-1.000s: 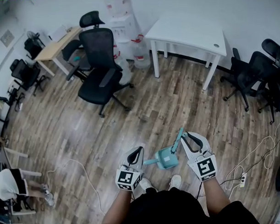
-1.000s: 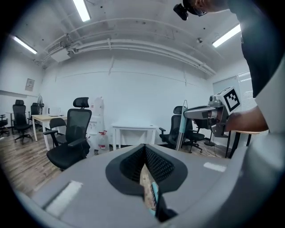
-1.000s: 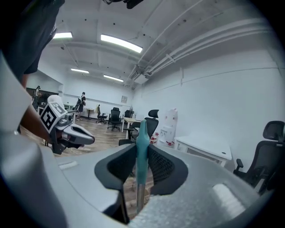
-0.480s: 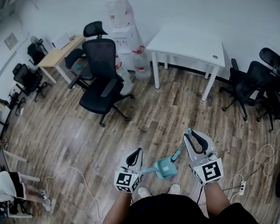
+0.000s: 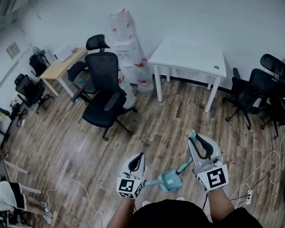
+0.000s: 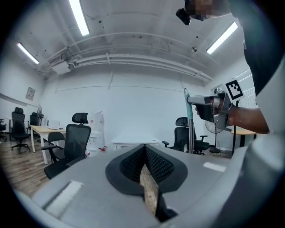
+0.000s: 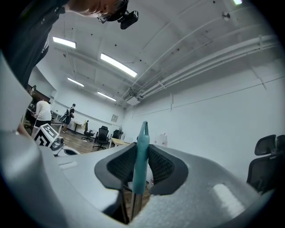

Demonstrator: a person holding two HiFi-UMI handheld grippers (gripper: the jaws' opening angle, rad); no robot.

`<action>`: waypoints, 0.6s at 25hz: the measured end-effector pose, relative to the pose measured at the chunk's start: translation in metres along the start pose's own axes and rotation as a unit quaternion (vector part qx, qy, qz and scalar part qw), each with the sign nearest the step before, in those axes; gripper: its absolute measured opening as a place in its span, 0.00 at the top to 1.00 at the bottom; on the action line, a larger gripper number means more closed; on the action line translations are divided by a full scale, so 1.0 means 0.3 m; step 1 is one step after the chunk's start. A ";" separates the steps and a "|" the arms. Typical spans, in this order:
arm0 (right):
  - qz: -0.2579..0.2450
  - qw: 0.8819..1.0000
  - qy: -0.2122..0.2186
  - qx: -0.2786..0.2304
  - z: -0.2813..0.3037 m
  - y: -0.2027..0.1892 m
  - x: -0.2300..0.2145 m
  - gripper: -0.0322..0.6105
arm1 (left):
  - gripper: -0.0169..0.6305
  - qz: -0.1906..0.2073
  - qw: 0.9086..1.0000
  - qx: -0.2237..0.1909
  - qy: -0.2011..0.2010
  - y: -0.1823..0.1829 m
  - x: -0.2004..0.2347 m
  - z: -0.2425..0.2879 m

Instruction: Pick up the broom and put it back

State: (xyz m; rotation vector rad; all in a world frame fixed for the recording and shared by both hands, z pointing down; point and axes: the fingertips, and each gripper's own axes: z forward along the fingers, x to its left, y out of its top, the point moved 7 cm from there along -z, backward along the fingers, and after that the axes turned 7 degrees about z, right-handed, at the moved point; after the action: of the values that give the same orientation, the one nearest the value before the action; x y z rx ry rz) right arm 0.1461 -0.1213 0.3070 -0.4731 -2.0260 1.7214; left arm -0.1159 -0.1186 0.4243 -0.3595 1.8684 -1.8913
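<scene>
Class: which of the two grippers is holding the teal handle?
The right gripper: its jaws clamp the teal handle, while the left gripper has nothing between its jaws.

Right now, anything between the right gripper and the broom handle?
Nothing visible. The right gripper is shut on the teal broom handle, with one pad on each side and the handle's tip poking up past the jaws. The left gripper is shut with nothing between its jaws, off to the side of the broom.

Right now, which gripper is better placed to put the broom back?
Right. The right gripper is shut on the broom handle; the left gripper has its jaws together, holding nothing.
</scene>
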 end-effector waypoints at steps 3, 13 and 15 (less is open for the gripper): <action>-0.002 1.000 -0.004 0.003 0.007 -0.007 -0.002 0.81 | 0.95 -0.001 1.000 0.010 0.005 -0.003 0.015 0.006; -0.003 1.000 -0.006 0.004 0.025 -0.034 -0.010 0.80 | 0.95 0.000 1.000 0.009 0.008 -0.007 0.037 0.004; -0.002 1.000 -0.006 0.005 0.029 -0.038 -0.010 0.80 | 0.95 0.000 1.000 0.009 0.006 -0.008 0.037 0.007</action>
State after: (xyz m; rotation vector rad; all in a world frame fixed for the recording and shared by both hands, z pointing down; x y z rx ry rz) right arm 0.1442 -0.1320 0.3168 -0.4569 -2.0235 1.7363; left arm -0.1249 -0.1258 0.4254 -0.3418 1.8576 -1.9136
